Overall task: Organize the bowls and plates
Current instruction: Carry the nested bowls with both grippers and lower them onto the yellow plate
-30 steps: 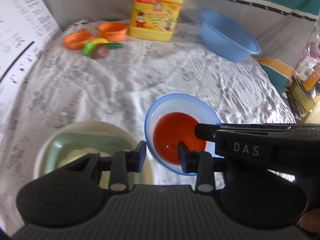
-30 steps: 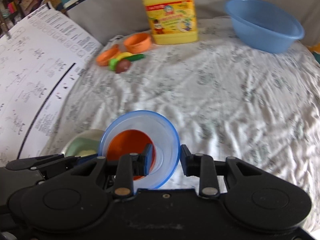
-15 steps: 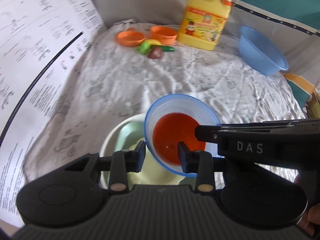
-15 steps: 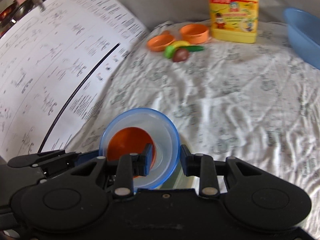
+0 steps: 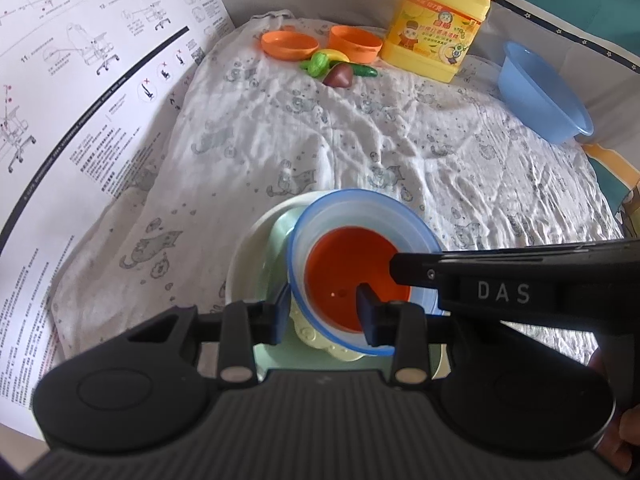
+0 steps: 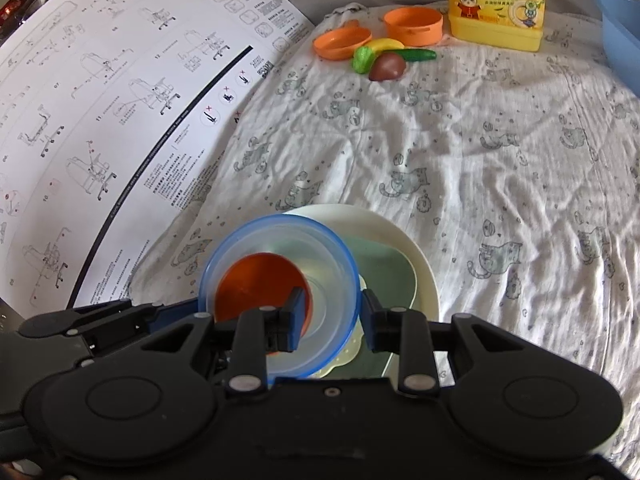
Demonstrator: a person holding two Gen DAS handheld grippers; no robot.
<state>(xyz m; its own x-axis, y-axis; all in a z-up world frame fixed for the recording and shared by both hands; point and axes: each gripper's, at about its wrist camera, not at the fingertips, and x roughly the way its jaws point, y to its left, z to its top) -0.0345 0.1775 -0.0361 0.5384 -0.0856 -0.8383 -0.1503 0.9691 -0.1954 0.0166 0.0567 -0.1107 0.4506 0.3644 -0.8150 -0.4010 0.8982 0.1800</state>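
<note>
Blue-rimmed and translucent, the bowl (image 5: pixel 362 268) with an orange dish nested inside is now carried over the cream plate (image 6: pixel 412 248) and its pale green plate (image 6: pixel 386 276), which a second ago lay off to the left of it. Its rim is gripped from both sides, one finger inside and one outside, by the left hand-held gripper (image 5: pixel 322 312) and the right hand-held gripper (image 6: pixel 330 318). Stacking appears close; whether contact with the plates is made cannot be told.

Bowl (image 5: pixel 360 232) over plate (image 5: pixel 256 256), near centre; toy food (image 5: pixel 338 68), bottle (image 5: pixel 436 20) far; basin (image 5: pixel 540 92) far right; manual (image 5: pixel 80 100) left.
</note>
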